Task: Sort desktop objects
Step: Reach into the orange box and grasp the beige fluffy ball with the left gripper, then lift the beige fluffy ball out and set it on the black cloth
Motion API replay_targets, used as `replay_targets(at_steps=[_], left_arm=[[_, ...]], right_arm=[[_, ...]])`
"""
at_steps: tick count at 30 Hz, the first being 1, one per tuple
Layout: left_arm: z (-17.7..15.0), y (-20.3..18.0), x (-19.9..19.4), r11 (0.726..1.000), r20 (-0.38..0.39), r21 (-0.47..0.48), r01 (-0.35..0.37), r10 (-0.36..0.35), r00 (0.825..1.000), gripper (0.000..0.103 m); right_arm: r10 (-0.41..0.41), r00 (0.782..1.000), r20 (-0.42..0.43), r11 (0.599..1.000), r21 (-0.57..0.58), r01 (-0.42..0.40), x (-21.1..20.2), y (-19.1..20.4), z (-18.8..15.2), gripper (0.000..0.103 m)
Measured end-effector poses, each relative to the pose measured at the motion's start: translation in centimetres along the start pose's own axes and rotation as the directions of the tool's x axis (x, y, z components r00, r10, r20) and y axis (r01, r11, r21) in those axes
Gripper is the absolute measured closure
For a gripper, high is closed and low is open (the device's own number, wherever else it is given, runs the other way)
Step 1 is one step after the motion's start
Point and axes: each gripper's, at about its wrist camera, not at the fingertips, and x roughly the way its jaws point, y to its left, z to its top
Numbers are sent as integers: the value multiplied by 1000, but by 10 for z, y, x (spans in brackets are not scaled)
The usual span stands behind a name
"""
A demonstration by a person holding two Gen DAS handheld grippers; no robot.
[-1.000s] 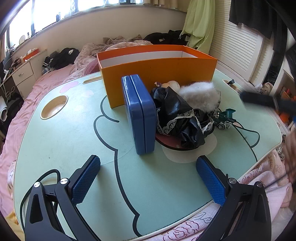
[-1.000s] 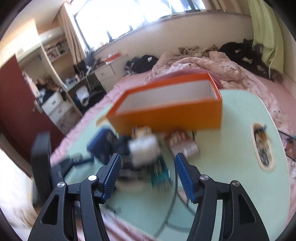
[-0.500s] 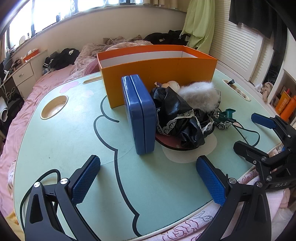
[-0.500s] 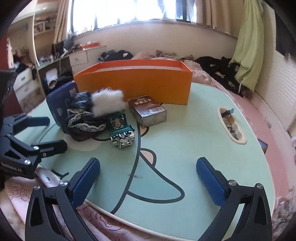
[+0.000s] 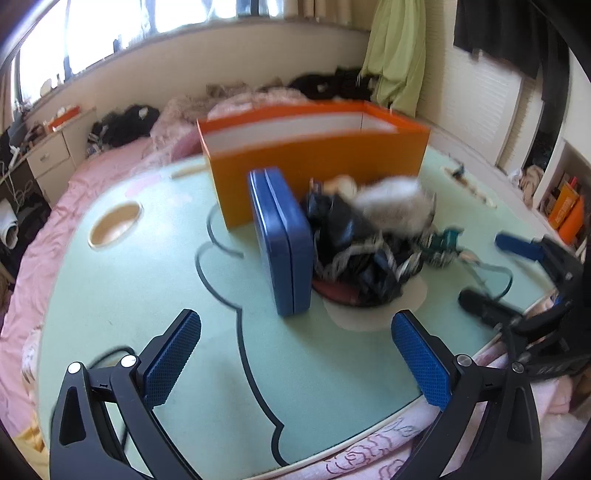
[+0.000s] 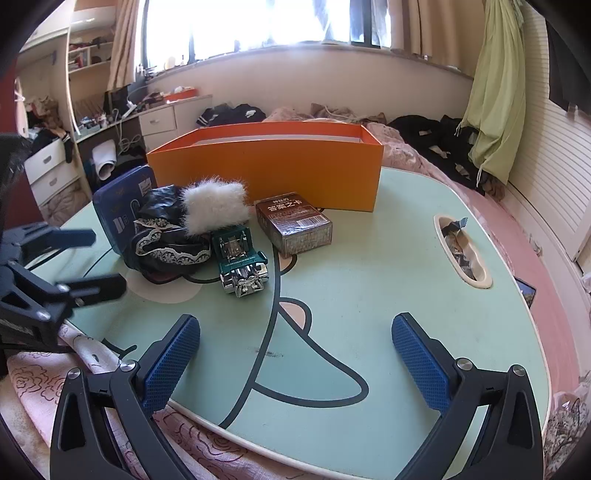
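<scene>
Bright daylight floods through the window (image 6: 280, 26), glaring white; the left view is motion-blurred, edges bulge.

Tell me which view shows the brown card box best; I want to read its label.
The right wrist view: the card box lies unobstructed and sharp, top label facing up, before the orange box. The left wrist view does not show it; the blurred black bundle stands where it would be.

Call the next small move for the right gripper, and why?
Probably ease the right gripper forward and a little left toward the green toy car. Its jaws stand wide open and empty over bare table, the car is the nearest loose item, clear of the brown card box, and the orange box behind looks empty from here.
</scene>
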Motion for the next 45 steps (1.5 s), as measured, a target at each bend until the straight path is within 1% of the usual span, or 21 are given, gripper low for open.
replay_targets(at_steps=[2, 6, 8, 9, 10, 12, 13, 14, 16, 19, 23, 26, 27, 29, 31, 32, 33, 34, 39, 43, 45], left_arm=[[11, 0, -10, 1000, 54, -10, -13, 14, 998, 0], [59, -6, -31, 998, 134, 57, 17, -24, 991, 0], [83, -9, -34, 993, 113, 70, 100, -107, 988, 0], [103, -13, -32, 978, 72, 65, 196, -201, 977, 1], [115, -15, -29, 967, 54, 57, 249, -252, 966, 3], [142, -22, -18, 945, 8, 42, 325, -325, 946, 11], [156, -27, -8, 938, -18, 34, 344, -344, 939, 21], [168, -31, 2, 936, -37, 27, 351, -350, 936, 32], [191, -43, 33, 940, -90, -3, 342, -341, 936, 41], [211, -54, 87, 953, -206, -40, 299, -301, 931, 41], [214, -72, 136, 980, -289, 6, 197, -187, 939, 44], [213, -76, 166, 982, -351, -9, 188, -179, 919, 62], [211, -75, 177, 979, -380, -30, 200, -197, 904, 65], [210, -72, 187, 971, -387, -78, 227, -239, 891, 68], [211, -69, 195, 951, -406, -129, 280, -309, 860, 68], [210, -70, 195, 948, -404, -132, 291, -319, 857, 70], [208, -68, 193, 943, -396, -133, 305, -333, 856, 73], [206, -67, 192, 943, -398, -127, 309, -334, 855, 86], [200, -53, 178, 946, -367, -103, 309, -324, 872, 90], [205, -35, 144, 948, -248, -79, 310, -319, 915, 90], [205, -30, 115, 946, -182, -53, 320, -325, 928, 90]], right_arm=[[0, 1000, 0, 1000, 0, 0, 0, 0, 0, 0], [0, 1000, 0, 1000, 0, 0, 0, 0, 0, 0], [0, 1000, 0, 1000, 0, 0, 0, 1, 0, 0], [0, 1000, 0, 1000, 0, 0, 0, 0, 0, 0], [0, 1000, 0, 1000, 0, 0, 0, 0, 0, 0], [0, 1000, 0, 1000, 0, 0, 0, 0, 0, 0], [0, 1000, 0, 1000, 0, 0, 0, 1, 0, 0], [0, 1000, 0, 1000, 0, 0, 0, 1, 0, 0], [0, 1000, 1, 1000, 0, 0, 0, 1, 0, 0], [0, 1000, 0, 1000, 0, 0, 0, 1, 0, 0], [0, 1000, 2, 1000, 0, 0, 0, 1, 0, 0], [0, 1000, 2, 1000, 0, 0, 1, 2, 0, 0], [-1, 1000, 2, 1000, 0, 1, 1, 1, 0, 0], [0, 1000, -1, 1000, 1, 0, 1, 1, 0, 0], [0, 1000, 1, 1000, 2, 0, 2, 2, 2, 0], [0, 1000, 1, 1000, 1, 0, 2, 2, 3, 0], [1, 1000, 1, 1000, 1, -1, 3, 3, 4, 0], [1, 1000, 2, 1000, 1, -1, 3, 3, 4, 0], [0, 1000, 1, 1000, 2, 0, 3, 3, 3, 0], [0, 1000, 1, 1000, 2, 0, 3, 3, 3, 0], [0, 1000, 1, 1000, 2, 0, 3, 3, 3, 0]])
